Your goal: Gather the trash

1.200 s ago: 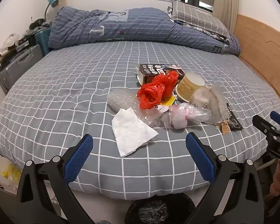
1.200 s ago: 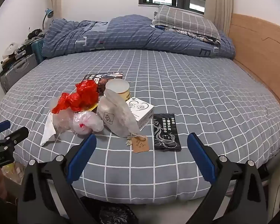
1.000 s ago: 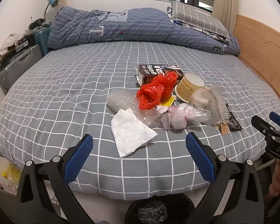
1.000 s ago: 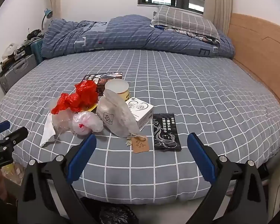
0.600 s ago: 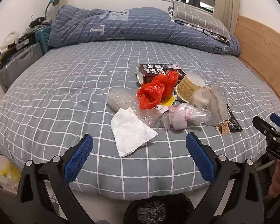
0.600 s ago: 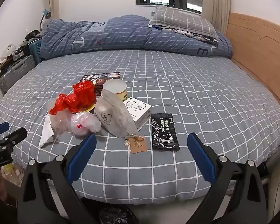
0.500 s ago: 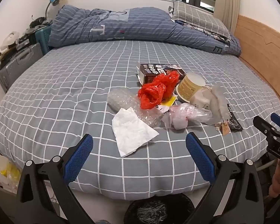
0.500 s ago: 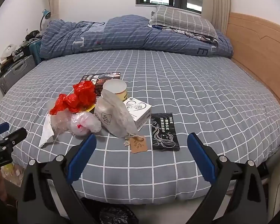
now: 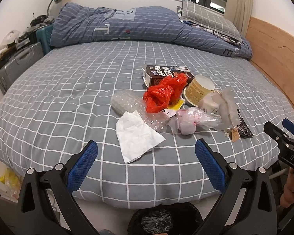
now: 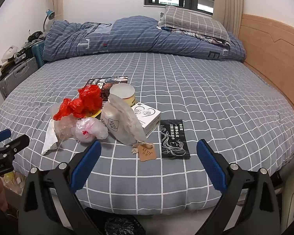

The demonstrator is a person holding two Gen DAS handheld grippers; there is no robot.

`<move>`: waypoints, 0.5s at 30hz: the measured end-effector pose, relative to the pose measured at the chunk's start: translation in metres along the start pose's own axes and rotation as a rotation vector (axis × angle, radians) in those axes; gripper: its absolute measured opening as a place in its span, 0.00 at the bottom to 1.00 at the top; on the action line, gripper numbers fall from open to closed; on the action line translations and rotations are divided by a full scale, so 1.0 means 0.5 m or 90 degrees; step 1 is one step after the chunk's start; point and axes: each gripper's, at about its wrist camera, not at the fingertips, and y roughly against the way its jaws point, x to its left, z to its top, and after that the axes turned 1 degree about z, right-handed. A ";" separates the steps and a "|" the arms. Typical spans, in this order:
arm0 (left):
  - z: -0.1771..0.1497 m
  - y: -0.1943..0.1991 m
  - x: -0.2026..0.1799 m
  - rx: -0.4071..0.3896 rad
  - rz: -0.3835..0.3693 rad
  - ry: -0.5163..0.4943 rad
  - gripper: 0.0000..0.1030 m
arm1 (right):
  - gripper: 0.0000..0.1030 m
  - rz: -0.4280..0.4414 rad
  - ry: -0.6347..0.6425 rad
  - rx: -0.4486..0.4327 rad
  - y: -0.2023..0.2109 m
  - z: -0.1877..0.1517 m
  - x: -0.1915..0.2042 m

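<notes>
Both claws, the left claw (image 9: 146, 164) and the right claw (image 10: 148, 163), hang spread wide and empty off the near edge of the bed (image 9: 68, 90). A black-lined bin (image 9: 164, 220) sits on the floor below them (contents unclear). The trash lies clustered mid-bed: a dark carton (image 9: 166, 74) lying flat, long axis left-right; a white tissue (image 9: 136, 137) nearest the left claw; a red plastic bag (image 9: 162, 96); a yellow cup (image 10: 123, 94) tipped on its side; a black sachet (image 10: 174, 139), long axis pointing away.
</notes>
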 end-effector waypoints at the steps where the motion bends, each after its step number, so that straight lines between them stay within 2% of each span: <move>1: -0.001 0.000 -0.001 -0.001 0.000 -0.002 0.95 | 0.91 0.000 0.001 0.000 0.000 0.000 0.001; 15: -0.001 -0.002 0.006 -0.003 0.010 0.004 0.95 | 0.91 0.005 -0.001 -0.001 -0.005 -0.001 0.005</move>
